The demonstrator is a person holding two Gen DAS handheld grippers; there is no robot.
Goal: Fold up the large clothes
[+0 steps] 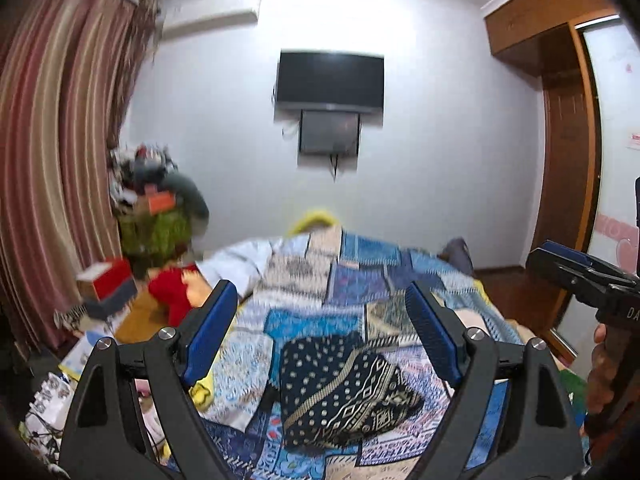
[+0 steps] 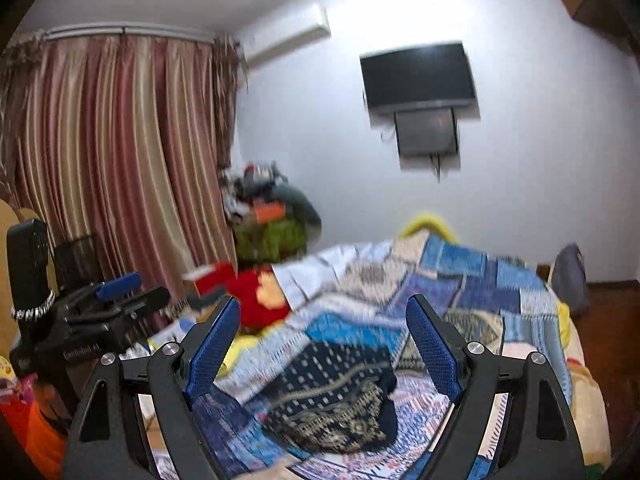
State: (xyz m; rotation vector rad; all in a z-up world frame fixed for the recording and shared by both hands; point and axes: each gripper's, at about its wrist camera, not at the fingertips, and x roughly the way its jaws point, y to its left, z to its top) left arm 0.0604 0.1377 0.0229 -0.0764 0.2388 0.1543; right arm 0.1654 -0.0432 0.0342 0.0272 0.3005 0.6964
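A dark navy garment with cream dots and gold geometric bands (image 1: 340, 392) lies folded in a compact pile on the blue patchwork bedspread (image 1: 360, 276). It also shows in the right wrist view (image 2: 336, 400). My left gripper (image 1: 320, 308) is open and empty, held above the garment. My right gripper (image 2: 322, 320) is open and empty, also above it. The right gripper shows at the right edge of the left wrist view (image 1: 580, 276), and the left gripper at the left of the right wrist view (image 2: 116, 292).
The bed (image 2: 576, 360) fills the middle. A red cushion (image 1: 172, 292) and boxes (image 1: 108, 284) lie at its left, with a clutter pile (image 1: 156, 200) by the striped curtain (image 1: 60, 140). A wall TV (image 1: 330, 80) hangs ahead. A wooden wardrobe (image 1: 568, 120) stands right.
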